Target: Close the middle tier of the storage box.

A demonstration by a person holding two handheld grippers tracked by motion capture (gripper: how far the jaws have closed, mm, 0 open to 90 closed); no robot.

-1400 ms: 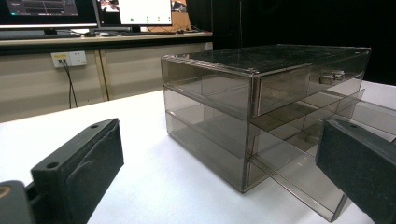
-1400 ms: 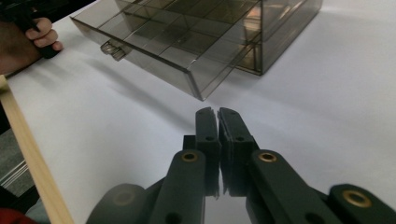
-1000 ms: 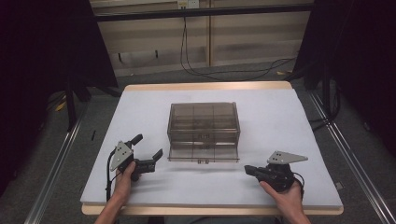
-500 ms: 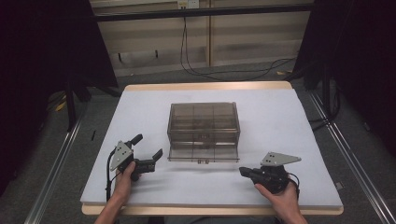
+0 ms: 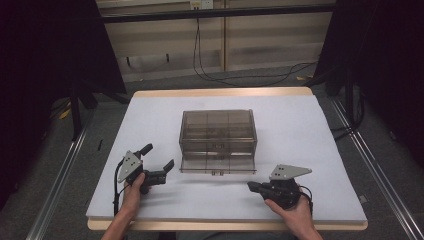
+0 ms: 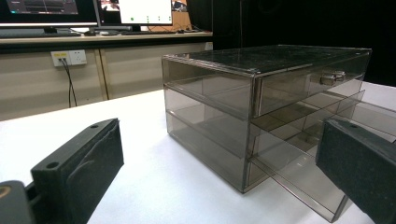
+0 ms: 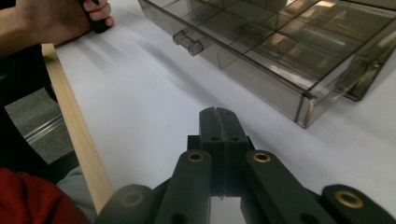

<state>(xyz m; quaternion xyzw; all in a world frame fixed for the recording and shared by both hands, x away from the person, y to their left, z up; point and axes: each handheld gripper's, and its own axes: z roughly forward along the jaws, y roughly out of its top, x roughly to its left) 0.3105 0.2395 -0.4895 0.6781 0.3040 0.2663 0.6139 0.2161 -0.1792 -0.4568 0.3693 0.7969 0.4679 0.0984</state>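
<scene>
A smoky clear drawer box (image 5: 218, 131) stands mid-table, its bottom drawer (image 5: 218, 165) pulled partly out toward me. My left gripper (image 5: 159, 156) rests left of the box's front, open, with nothing between its pads (image 6: 88, 163); the box (image 6: 261, 98) lies ahead of it. My right gripper (image 5: 251, 186) sits shut and empty near the table's front, just right of the drawer's front corner. In the right gripper view the shut tips (image 7: 218, 116) point across bare table, with the divided open drawer (image 7: 271, 51) and its small handle (image 7: 187, 43) beyond.
The white table top (image 5: 310, 130) has a wooden front edge (image 7: 74, 126) close to the right gripper. The person's other hand (image 7: 60, 16) shows at the top left of the right gripper view. Cables trail on the floor behind the table.
My right gripper has slid a little to the left along the table's front, still shut. The left gripper and the drawer box have not moved.
</scene>
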